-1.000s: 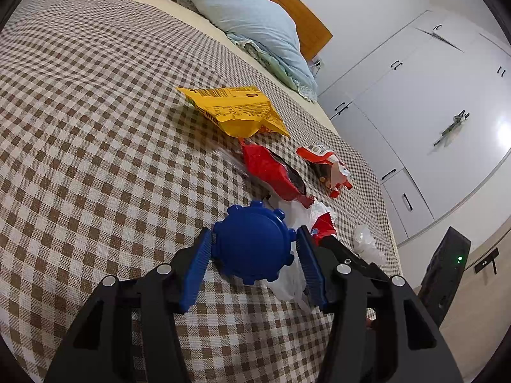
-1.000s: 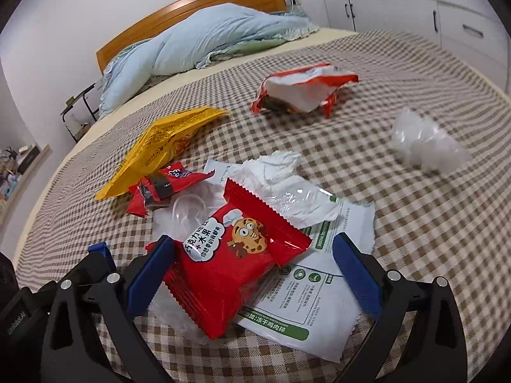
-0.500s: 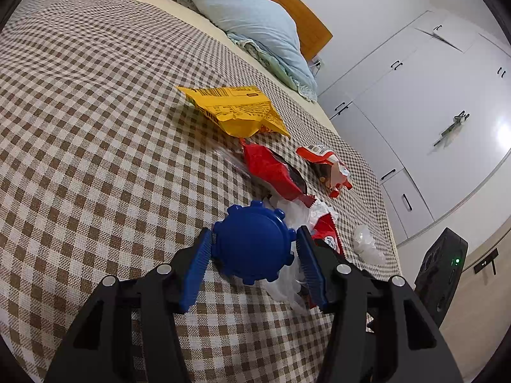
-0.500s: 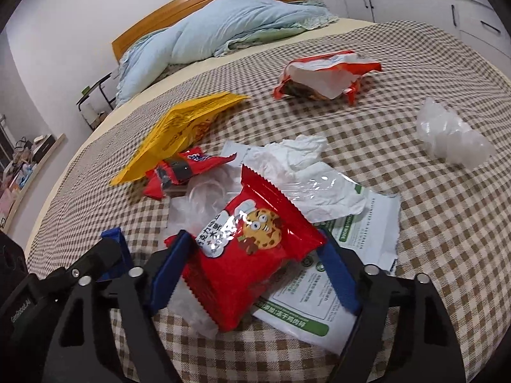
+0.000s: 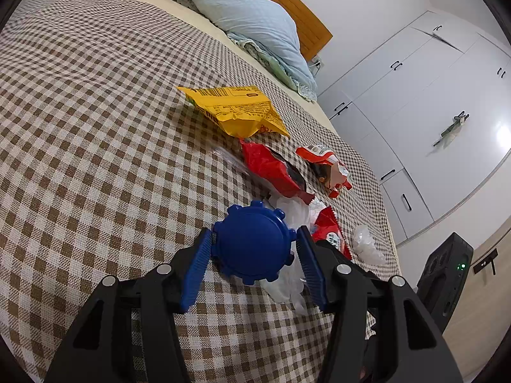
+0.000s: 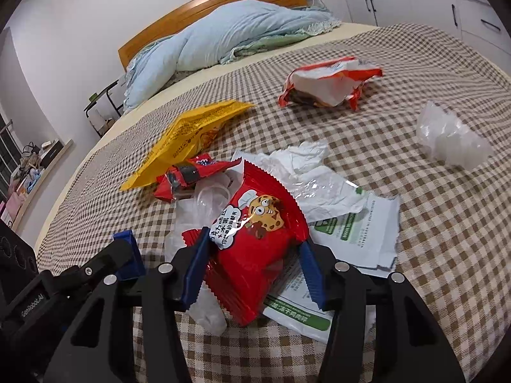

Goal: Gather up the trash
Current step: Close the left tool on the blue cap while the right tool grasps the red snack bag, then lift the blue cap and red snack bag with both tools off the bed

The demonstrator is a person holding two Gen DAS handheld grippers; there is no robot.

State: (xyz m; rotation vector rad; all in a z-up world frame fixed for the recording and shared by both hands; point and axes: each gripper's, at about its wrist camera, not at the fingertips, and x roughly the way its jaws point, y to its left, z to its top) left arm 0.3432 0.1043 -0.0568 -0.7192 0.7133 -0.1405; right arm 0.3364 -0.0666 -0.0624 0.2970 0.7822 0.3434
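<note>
On the checked bedspread [image 5: 95, 127] lies a heap of wrappers. My right gripper [image 6: 252, 255] is shut on a red cookie packet [image 6: 255, 223], tilted up over a white-and-green sachet [image 6: 361, 236] and a clear cup [image 6: 210, 198]. My left gripper [image 5: 254, 242] is shut on a round blue notched lid [image 5: 252, 242] just left of the heap. A yellow bag [image 6: 188, 137] and a small red wrapper [image 6: 188, 175] sit behind the packet. An orange-and-white wrapper [image 6: 329, 83] and crumpled clear plastic [image 6: 450, 137] lie further right.
A pale blue quilt [image 6: 223, 38] and wooden headboard [image 6: 198, 9] are at the bed's far end. White wardrobe doors [image 5: 431, 111] stand beyond the bed's far side, with a black box [image 5: 444, 274] on the floor there.
The right gripper's fingers have drawn in from wide apart onto the red cookie packet, which has tilted up. The left gripper still holds the blue lid in the same place.
</note>
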